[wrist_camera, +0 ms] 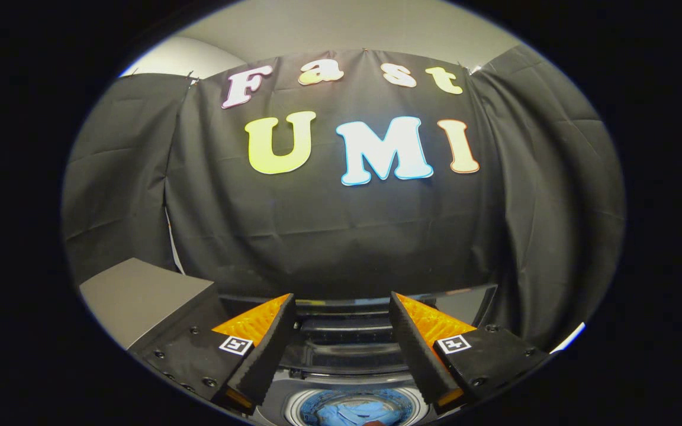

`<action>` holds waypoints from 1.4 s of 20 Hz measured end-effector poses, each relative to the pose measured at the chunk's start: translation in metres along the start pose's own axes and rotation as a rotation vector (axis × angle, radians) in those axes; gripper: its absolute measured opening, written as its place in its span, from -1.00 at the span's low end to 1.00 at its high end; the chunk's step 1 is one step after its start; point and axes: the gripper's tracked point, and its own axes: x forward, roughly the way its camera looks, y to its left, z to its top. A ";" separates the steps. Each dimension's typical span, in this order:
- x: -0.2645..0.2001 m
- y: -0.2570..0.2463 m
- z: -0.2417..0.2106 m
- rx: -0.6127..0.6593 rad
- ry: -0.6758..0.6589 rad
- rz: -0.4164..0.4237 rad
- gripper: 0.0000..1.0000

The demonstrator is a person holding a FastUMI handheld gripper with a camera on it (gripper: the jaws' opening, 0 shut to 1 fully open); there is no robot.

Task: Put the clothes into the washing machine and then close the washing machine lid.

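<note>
Already the blue clothes [356, 411] lie in the washing machine [353, 378] drum below my empty, spread-apart gripper [341, 349], so I judge the raised lid [465, 302], stiff and light, wants holding at its front edge.

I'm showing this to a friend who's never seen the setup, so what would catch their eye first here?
Probably the gripper, its two fingers spread apart and holding nothing. Below and between them sits the washing machine with its round drum opening, where blue clothes already lie inside. The raised lid stands just beyond the fingers against the black cloth wall, and a grey box sits to the left.
</note>
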 end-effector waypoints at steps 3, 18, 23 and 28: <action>0.025 -0.002 0.005 -0.014 0.001 -0.011 0.94; 0.068 -0.001 -0.016 -0.031 0.013 -0.025 0.96; 0.051 0.001 -0.019 -0.030 -0.017 -0.014 0.96; 0.036 0.002 -0.022 -0.034 -0.030 -0.010 0.96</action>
